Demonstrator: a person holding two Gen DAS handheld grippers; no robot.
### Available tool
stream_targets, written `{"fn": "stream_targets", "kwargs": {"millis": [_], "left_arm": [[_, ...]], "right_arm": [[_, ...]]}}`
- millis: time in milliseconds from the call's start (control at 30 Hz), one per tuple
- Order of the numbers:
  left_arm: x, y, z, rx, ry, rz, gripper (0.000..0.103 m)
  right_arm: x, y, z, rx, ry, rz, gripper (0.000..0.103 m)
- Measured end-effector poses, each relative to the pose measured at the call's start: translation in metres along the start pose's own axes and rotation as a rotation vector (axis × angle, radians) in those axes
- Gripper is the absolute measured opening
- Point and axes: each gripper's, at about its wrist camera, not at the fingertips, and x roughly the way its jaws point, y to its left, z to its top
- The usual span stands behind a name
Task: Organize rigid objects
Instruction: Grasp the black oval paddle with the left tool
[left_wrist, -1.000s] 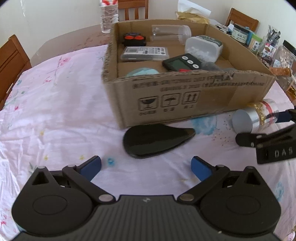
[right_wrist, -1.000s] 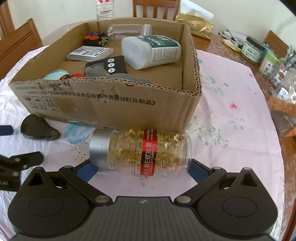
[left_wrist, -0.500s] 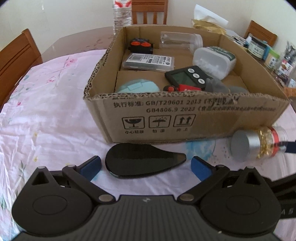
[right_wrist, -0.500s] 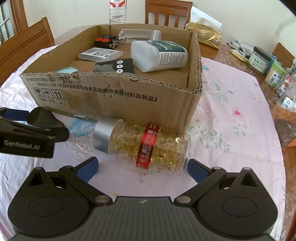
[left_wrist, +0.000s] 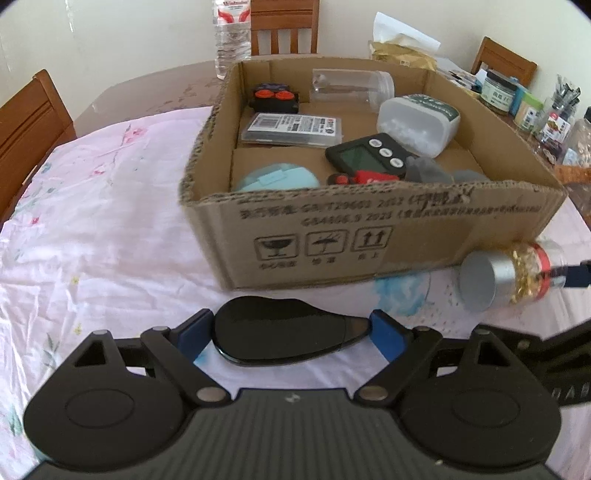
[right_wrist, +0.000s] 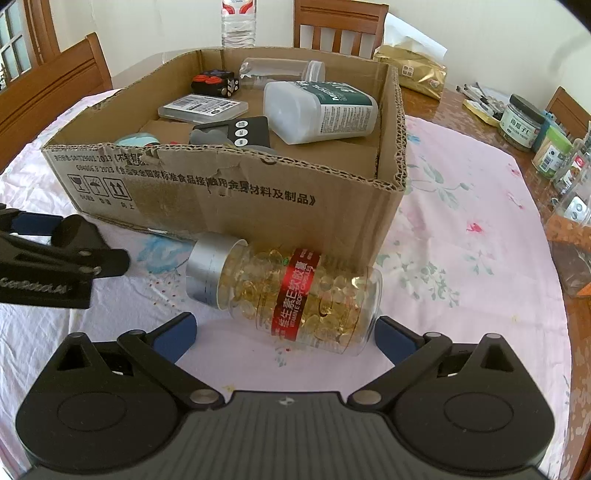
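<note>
Left wrist view: the cardboard box (left_wrist: 369, 236) on the counter (left_wrist: 103, 221) already holds most items. Still outside lie a capsule bottle (right_wrist: 291, 291) between the wide right tool (right_wrist: 284, 336), and a black case (left_wrist: 284, 336) the left tool (left_wrist: 288, 332) is closing around.

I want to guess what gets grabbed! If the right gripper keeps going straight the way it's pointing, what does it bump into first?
Probably the capsule bottle lying on its side just ahead of the open right gripper. The cardboard box stands behind it.
</note>
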Motion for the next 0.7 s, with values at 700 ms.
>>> {"fn": "stream_targets", "kwargs": {"millis": [700], "left_arm": [[-0.011,0.037,-0.013,0.059,0.015,-0.038,0.092]], "right_arm": [[0.009,0.017,0.025,0.147,0.084,-0.050,0.103]]}}
